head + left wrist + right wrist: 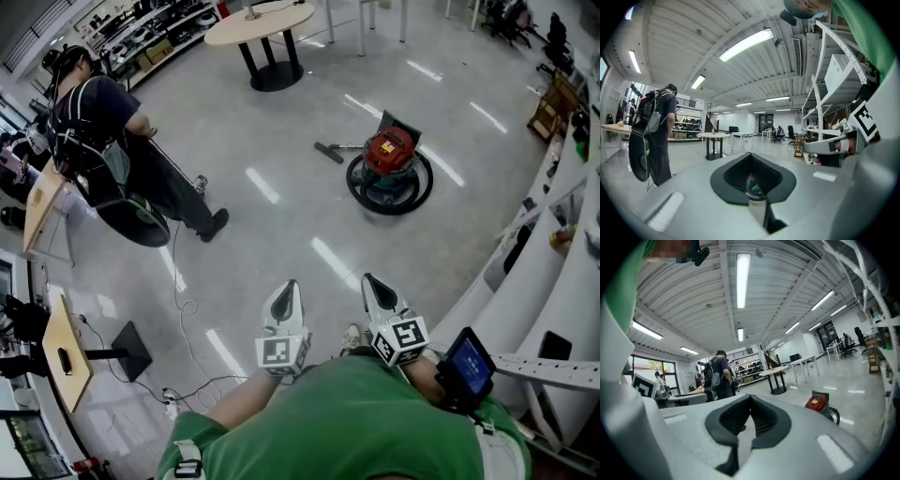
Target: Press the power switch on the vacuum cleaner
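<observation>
The left gripper (pixel 286 294) and right gripper (pixel 376 289) hang side by side, near, pointing out over the floor. Each has its jaws clenched tip to tip on nothing. The red vacuum (pixel 389 156) sits well apart from them, far and to the right, untouched. A person (pixel 98 117) stands far left.

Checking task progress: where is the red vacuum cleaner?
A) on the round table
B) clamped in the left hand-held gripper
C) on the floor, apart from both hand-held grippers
C: the head view shows the vacuum cleaner standing on the floor well ahead of the left hand-held gripper and the right hand-held gripper, touching neither.
</observation>
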Action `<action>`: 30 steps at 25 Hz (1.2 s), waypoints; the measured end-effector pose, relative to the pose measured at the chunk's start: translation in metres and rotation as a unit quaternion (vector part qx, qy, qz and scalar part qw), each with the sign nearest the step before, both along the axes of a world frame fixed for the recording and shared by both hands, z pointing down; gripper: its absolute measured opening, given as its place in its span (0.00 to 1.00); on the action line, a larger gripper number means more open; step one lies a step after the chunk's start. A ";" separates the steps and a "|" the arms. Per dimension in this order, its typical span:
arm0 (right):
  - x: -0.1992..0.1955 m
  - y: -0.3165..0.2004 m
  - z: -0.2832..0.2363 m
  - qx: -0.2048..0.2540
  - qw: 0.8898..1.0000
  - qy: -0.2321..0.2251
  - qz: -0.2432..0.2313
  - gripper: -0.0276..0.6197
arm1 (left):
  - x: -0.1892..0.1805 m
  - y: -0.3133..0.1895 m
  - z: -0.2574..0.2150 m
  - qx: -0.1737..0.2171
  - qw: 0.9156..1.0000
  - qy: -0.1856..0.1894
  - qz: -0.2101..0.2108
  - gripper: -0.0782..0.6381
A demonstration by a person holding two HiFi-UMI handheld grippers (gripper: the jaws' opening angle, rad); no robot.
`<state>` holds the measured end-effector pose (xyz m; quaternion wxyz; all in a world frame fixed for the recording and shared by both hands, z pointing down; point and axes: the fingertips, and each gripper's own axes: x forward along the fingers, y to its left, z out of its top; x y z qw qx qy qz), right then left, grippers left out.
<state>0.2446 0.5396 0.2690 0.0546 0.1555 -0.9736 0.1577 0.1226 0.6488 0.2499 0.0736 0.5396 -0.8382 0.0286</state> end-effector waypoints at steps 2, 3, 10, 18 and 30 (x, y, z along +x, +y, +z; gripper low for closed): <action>0.008 -0.020 0.003 -0.002 1.000 -0.001 0.017 0.04 | 0.005 -0.027 0.001 0.003 1.000 -0.002 0.020 0.12; 0.011 -0.029 0.005 -0.002 1.000 -0.002 0.025 0.04 | 0.006 -0.038 0.002 0.002 1.000 -0.004 0.026 0.12; 0.032 -0.075 0.022 -0.010 0.996 0.001 0.086 0.04 | 0.020 -0.099 0.017 -0.008 0.996 -0.005 0.089 0.12; 0.034 -0.107 0.026 -0.013 0.991 0.007 0.134 0.04 | 0.014 -0.145 0.022 -0.012 0.991 -0.001 0.134 0.12; -0.036 -0.152 0.029 -0.008 0.980 0.034 0.194 0.04 | -0.063 -0.208 0.030 0.002 0.980 0.018 0.197 0.12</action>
